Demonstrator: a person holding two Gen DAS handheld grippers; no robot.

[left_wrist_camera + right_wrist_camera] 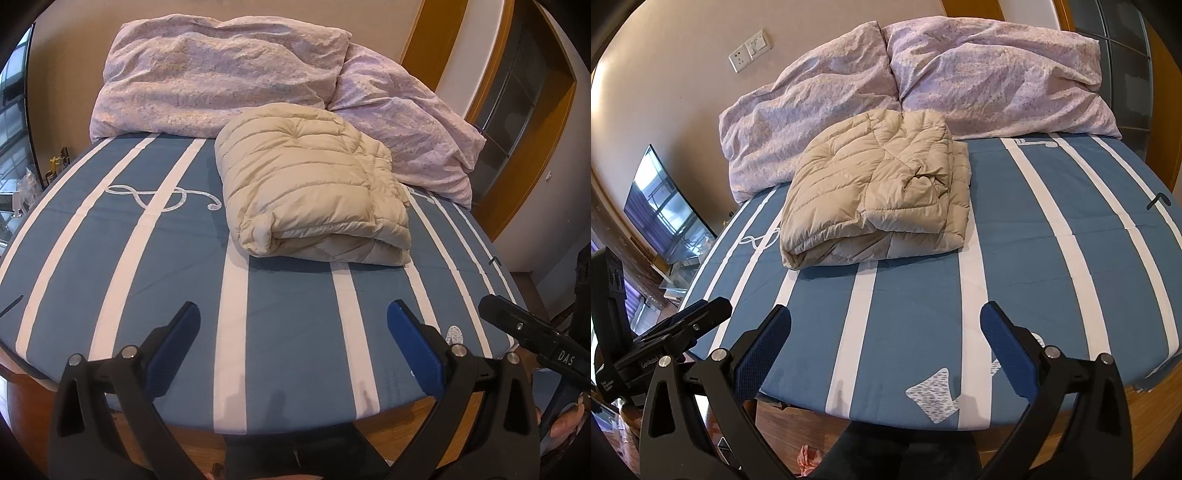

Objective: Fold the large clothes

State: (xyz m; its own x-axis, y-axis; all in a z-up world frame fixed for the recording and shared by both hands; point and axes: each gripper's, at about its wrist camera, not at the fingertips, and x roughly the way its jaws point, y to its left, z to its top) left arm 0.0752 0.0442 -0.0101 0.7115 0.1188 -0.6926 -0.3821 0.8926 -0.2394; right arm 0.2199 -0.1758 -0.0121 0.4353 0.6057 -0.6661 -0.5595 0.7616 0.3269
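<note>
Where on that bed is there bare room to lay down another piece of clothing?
The near half of the striped sheet is bare, from the folded beige jacket to the foot edge. Another bare patch lies right of the jacket, below the pillows. The head end is crowded: jacket against pillows.

puffer jacket (pixel 314 184): cream-beige, quilted in rows
bed sheet (pixel 295 295): dusty blue with white stripes, white treble clef (pixel 159 195) at 10 o'clock of the jacket
pillows (pixel 221 74): pale lilac-pink, mottled print
left tool (pixel 293 321): black frame, dark blue pads
right tool (pixel 885 323): same black and blue
bed frame (pixel 1145 424): orange-brown wood
</note>
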